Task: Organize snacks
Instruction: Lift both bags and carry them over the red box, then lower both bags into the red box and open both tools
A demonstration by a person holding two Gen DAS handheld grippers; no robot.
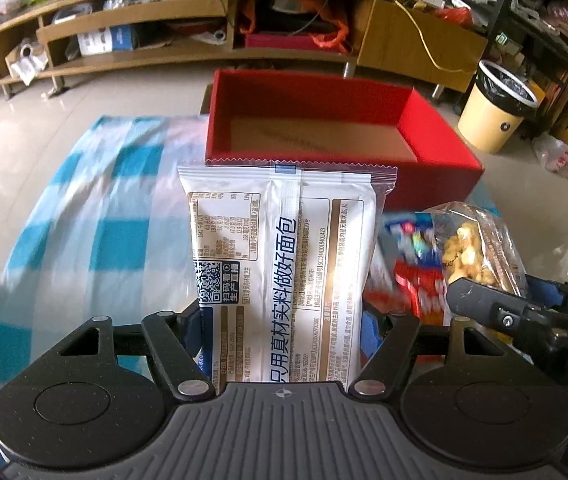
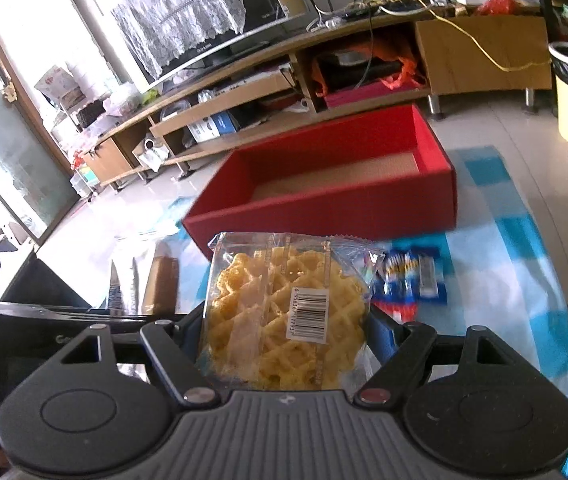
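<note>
Two packets: you hold one per hand, and both could slip or snag on the red box (image 1: 436,152) wall.
Left gripper (image 1: 284,320): clamped on the white bread packet (image 1: 280,248), which stands upright between the jaws.
Right gripper (image 2: 284,328): closed on the waffle packet (image 2: 280,312).
Box: empty, just beyond both packets on the surface (image 1: 96,208).
Loose snacks (image 2: 412,276): lying beside the box.
</note>
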